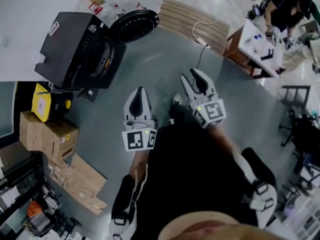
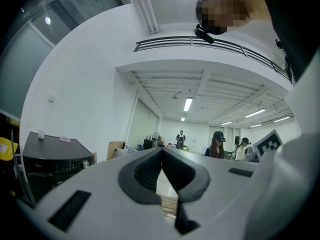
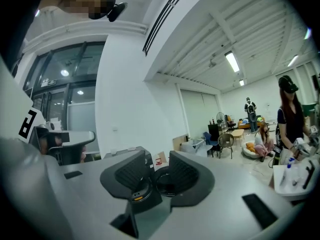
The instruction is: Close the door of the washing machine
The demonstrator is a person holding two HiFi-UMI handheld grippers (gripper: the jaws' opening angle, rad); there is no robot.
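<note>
The black washing machine (image 1: 75, 49) stands on the grey floor at the upper left, drum opening toward me. Its round black door (image 1: 134, 25) is swung wide open to the right of the drum. Both grippers are held in mid-air well short of it. My left gripper (image 1: 140, 90) has its jaws together with nothing between them, and its own view shows the tips touching (image 2: 161, 153) with the machine (image 2: 52, 161) far left. My right gripper (image 1: 192, 76) is open and empty; through its gap (image 3: 156, 165) I see the distant door (image 3: 165, 181).
Cardboard boxes (image 1: 47, 134) and a yellow device (image 1: 44, 104) sit left of me. A slatted wooden board (image 1: 192, 21) and a white cable (image 1: 202, 43) lie beyond the right gripper. A table (image 1: 257, 46) with a seated person and a black chair (image 1: 295, 109) are at the right.
</note>
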